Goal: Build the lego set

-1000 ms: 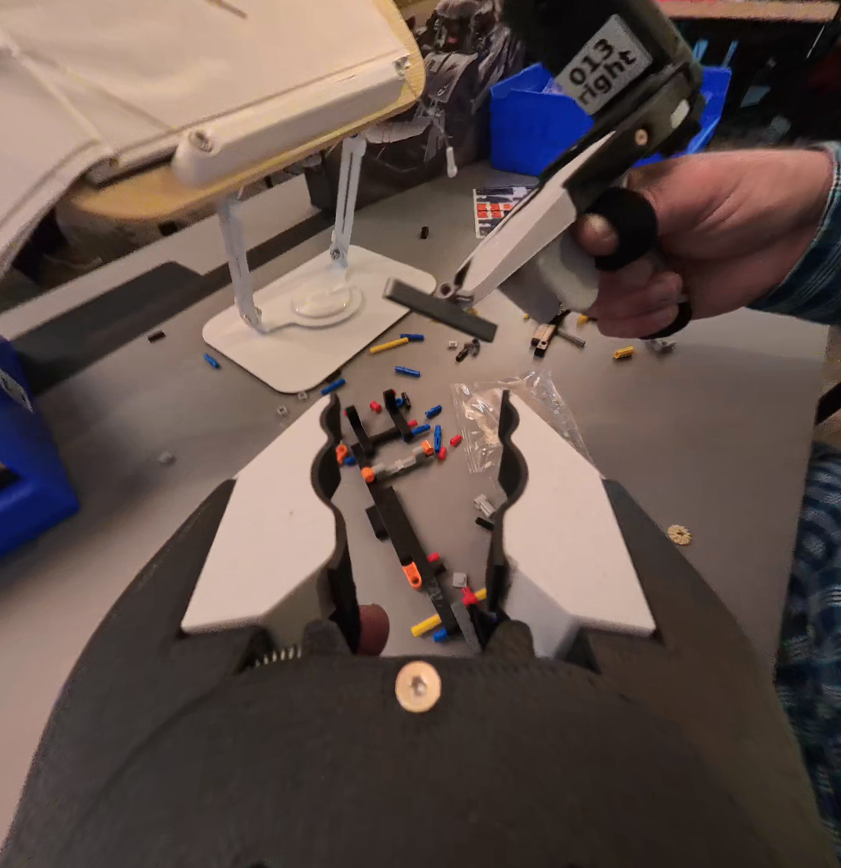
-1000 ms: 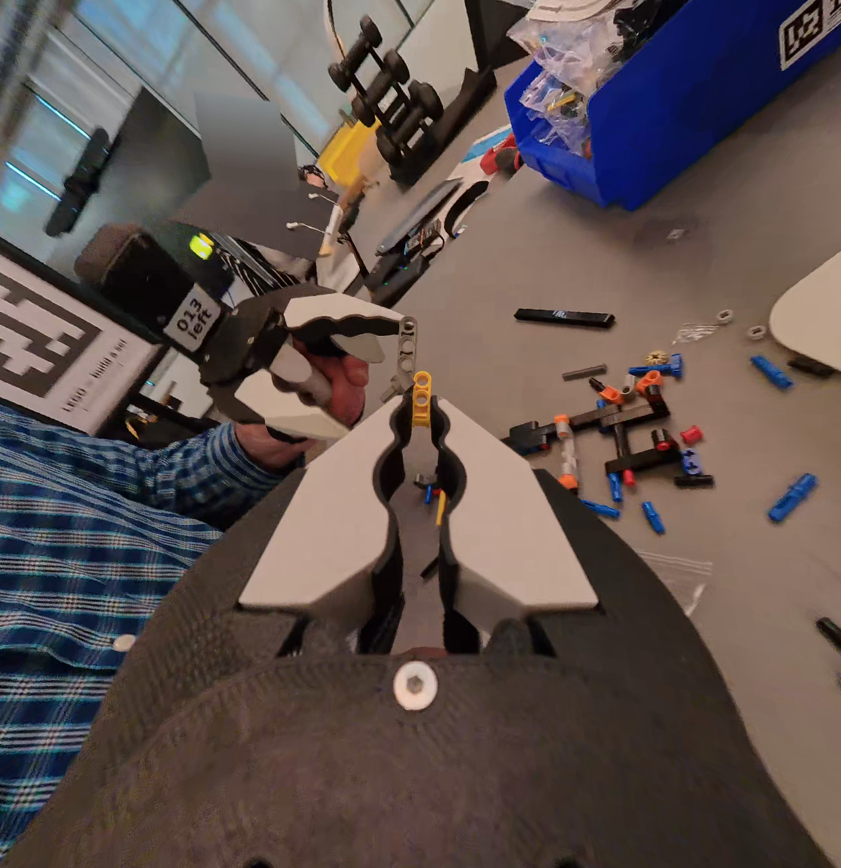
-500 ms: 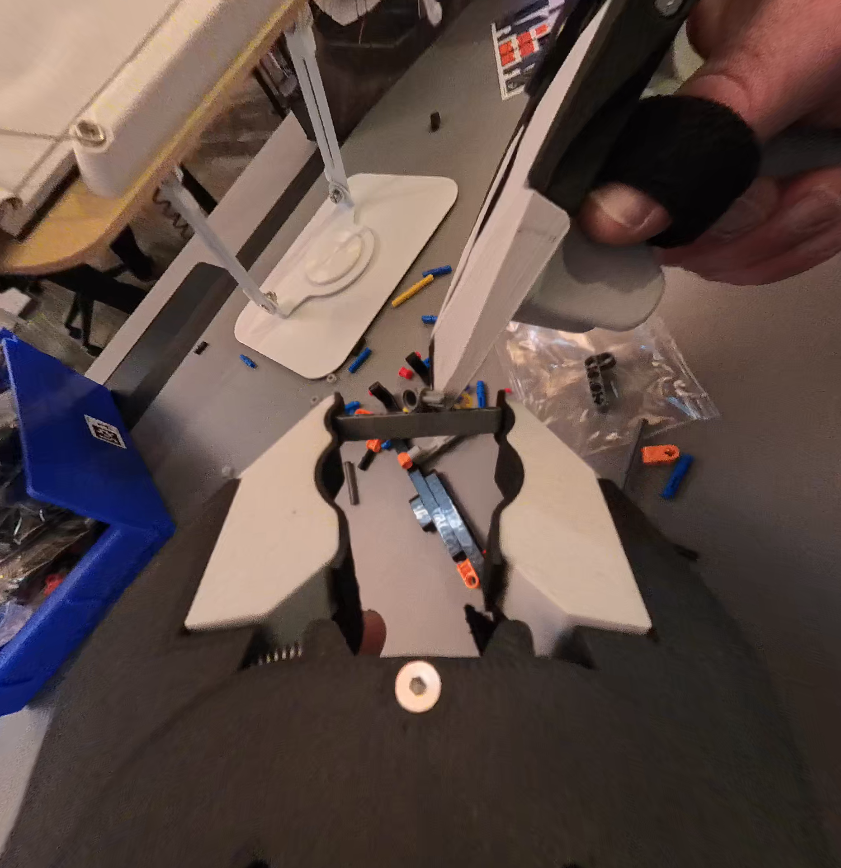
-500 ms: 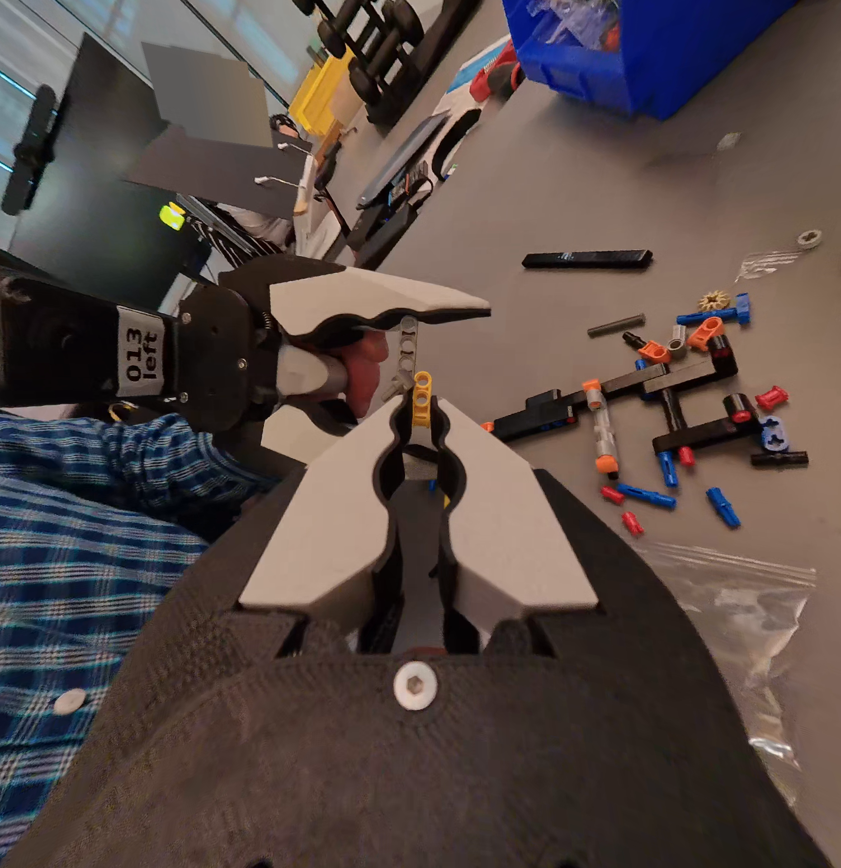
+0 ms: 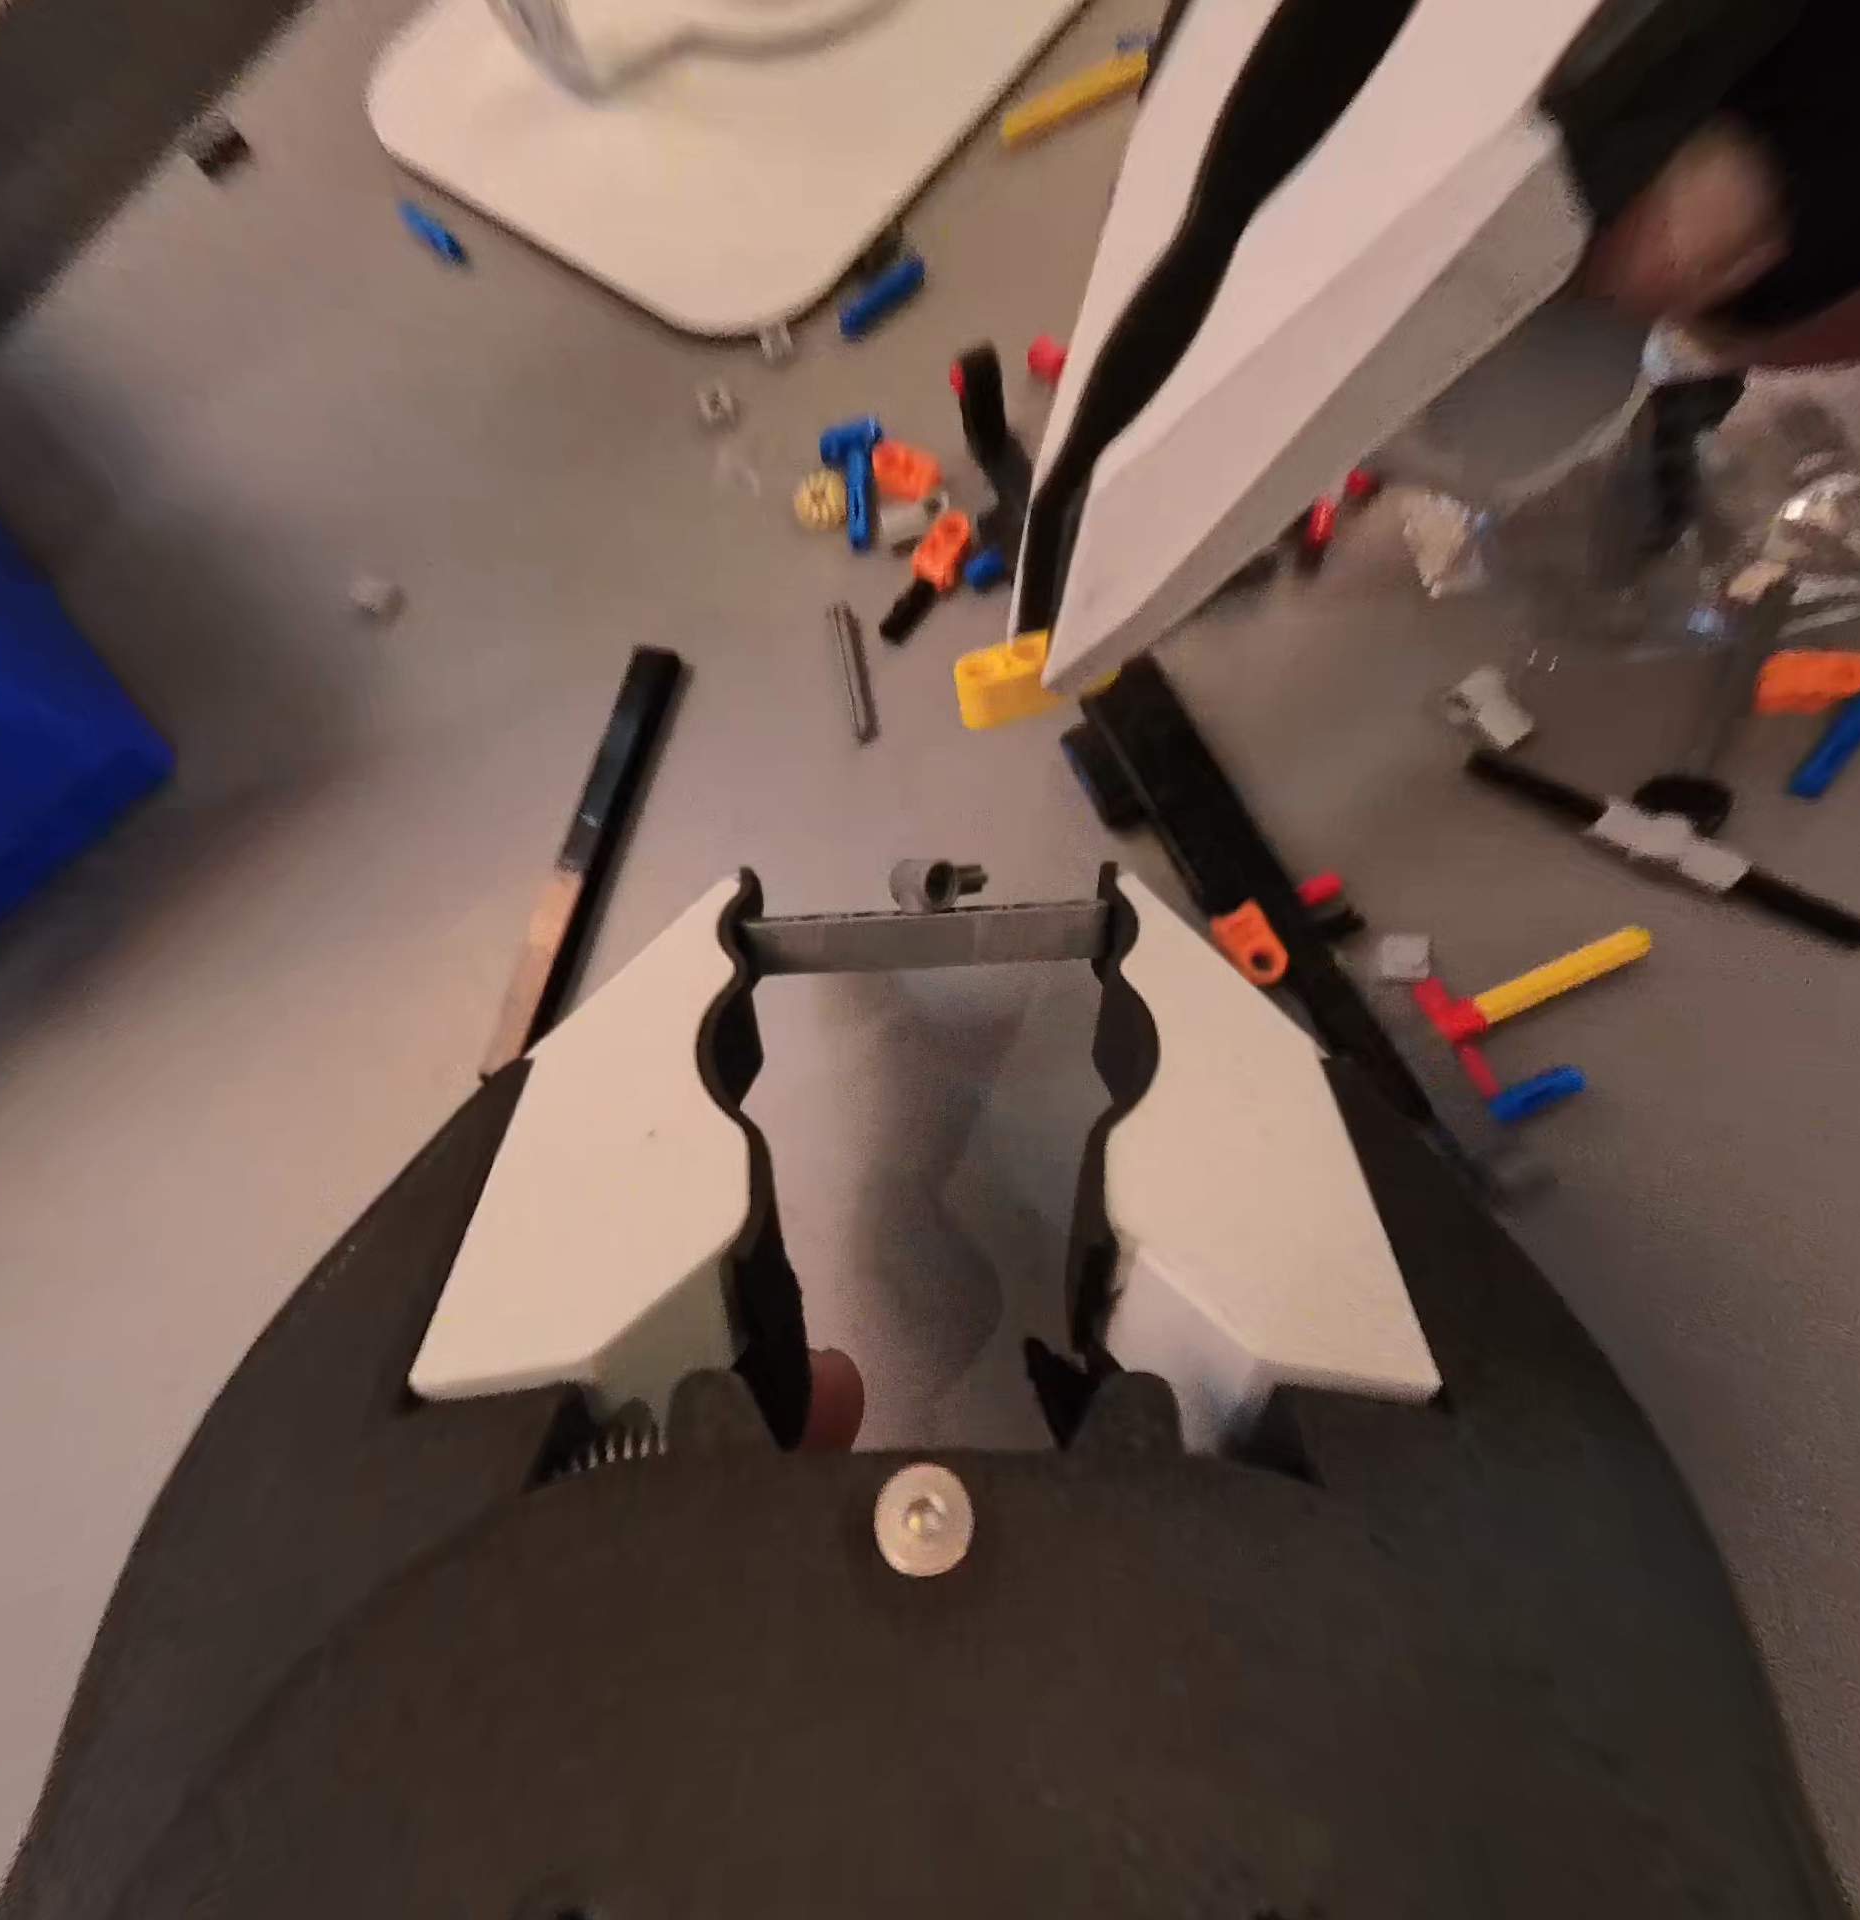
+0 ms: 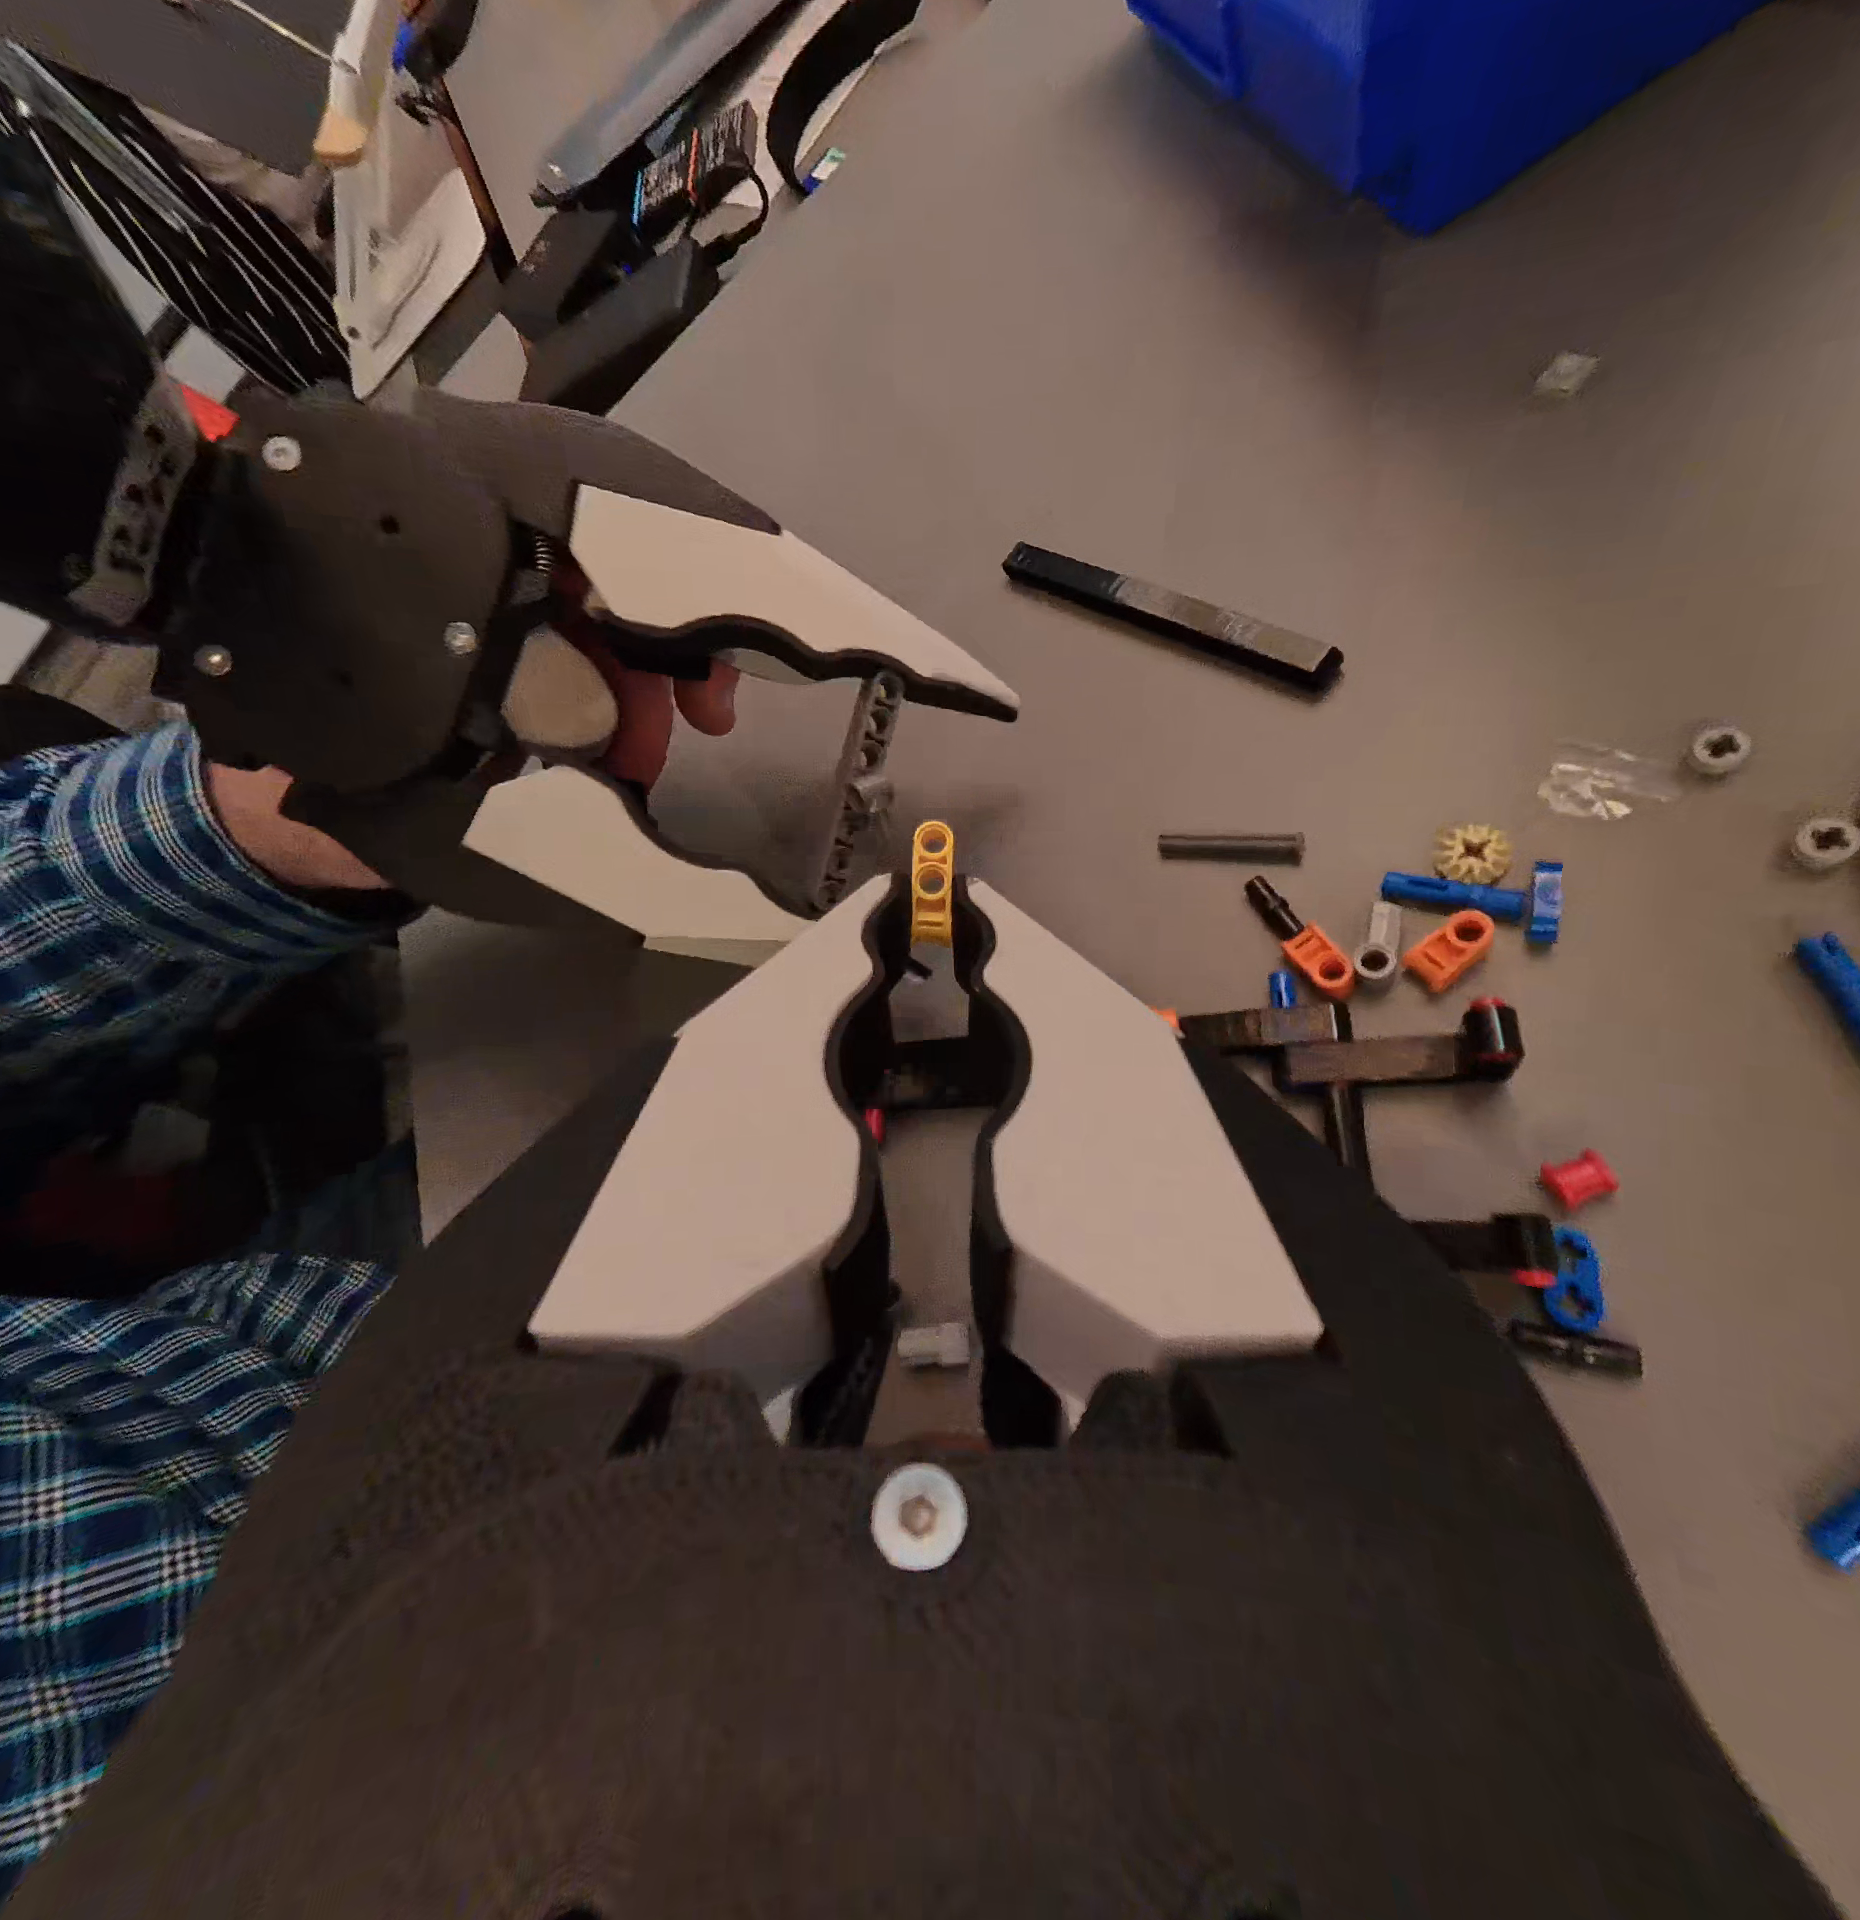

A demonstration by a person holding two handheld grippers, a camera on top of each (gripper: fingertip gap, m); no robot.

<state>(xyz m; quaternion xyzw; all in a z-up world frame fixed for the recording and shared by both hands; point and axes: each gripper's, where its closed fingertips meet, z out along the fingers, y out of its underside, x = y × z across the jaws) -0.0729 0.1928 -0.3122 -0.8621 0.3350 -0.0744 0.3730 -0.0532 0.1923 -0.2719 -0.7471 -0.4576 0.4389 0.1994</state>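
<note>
My left gripper [image 5: 921,914] is shut on a grey Lego beam [image 5: 921,940], held by its two ends across the fingertips. A small grey connector [image 5: 936,883] sticks out of the beam's middle. My right gripper [image 6: 931,904] is shut on a small yellow two-hole beam [image 6: 931,883]. In the left wrist view the yellow beam [image 5: 999,681] hangs just beyond and right of the grey beam, apart from it. In the right wrist view the left gripper [image 6: 905,808] holds the grey beam [image 6: 866,769] upright just left of the yellow piece.
A black part-built frame [image 6: 1373,1055] lies on the grey table [image 6: 1009,364] amid loose orange, blue and red pins. A long black beam [image 6: 1175,629], a dark axle [image 6: 1229,847], a blue bin [image 6: 1477,83], a white stand base [image 5: 697,156] and a plastic bag [image 5: 1736,520] surround it. Tip to tip, the grippers are about 5 cm apart. The left tips stand about 6 cm off the dark axle [image 6: 1229,847]. My left wrist view [image 5: 851,667] looks at it from another angle.
Both grippers have dropped closer to the table and come together. The left gripper has tilted downward with the grey beam. The right gripper still grips the yellow piece, now just beyond the beam.
</note>
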